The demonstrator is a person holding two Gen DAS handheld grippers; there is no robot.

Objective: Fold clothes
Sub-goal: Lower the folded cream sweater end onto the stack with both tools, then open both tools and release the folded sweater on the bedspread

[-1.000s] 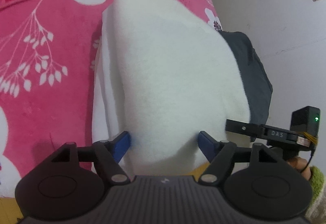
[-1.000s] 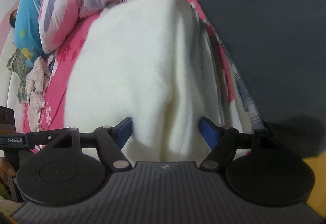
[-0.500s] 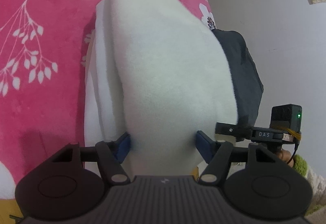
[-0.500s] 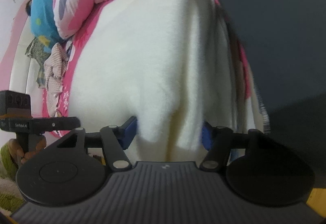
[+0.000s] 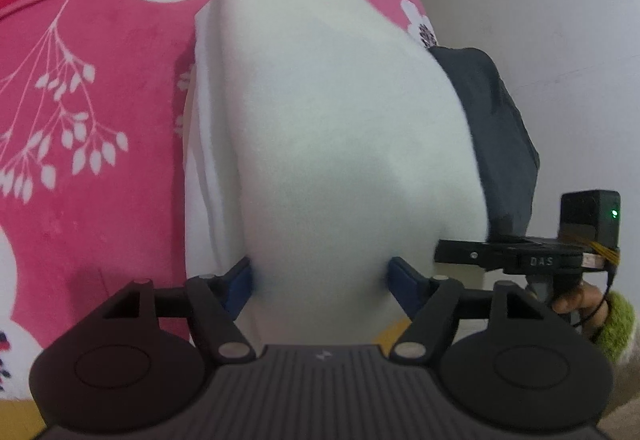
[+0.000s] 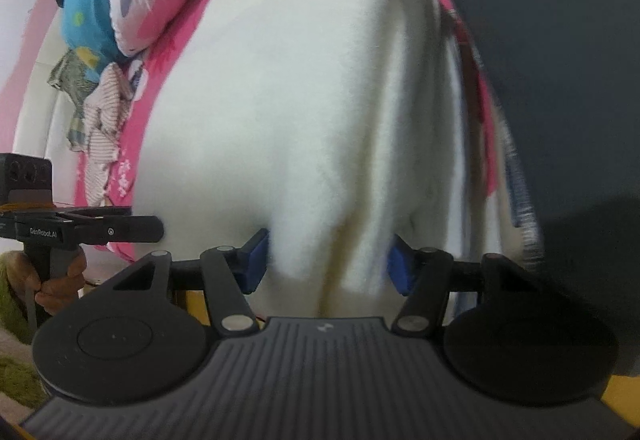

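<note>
While draped, fluffy white garment (image 5: 340, 144), folded layers

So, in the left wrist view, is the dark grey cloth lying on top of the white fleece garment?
No, the dark grey cloth lies beside and partly under the white fleece garment, whose edge overlaps it.

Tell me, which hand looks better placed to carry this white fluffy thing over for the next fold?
Neither clearly: the left gripper and right gripper each have the white fleece garment bunched between their blue fingers, so both would probably move together.
</note>
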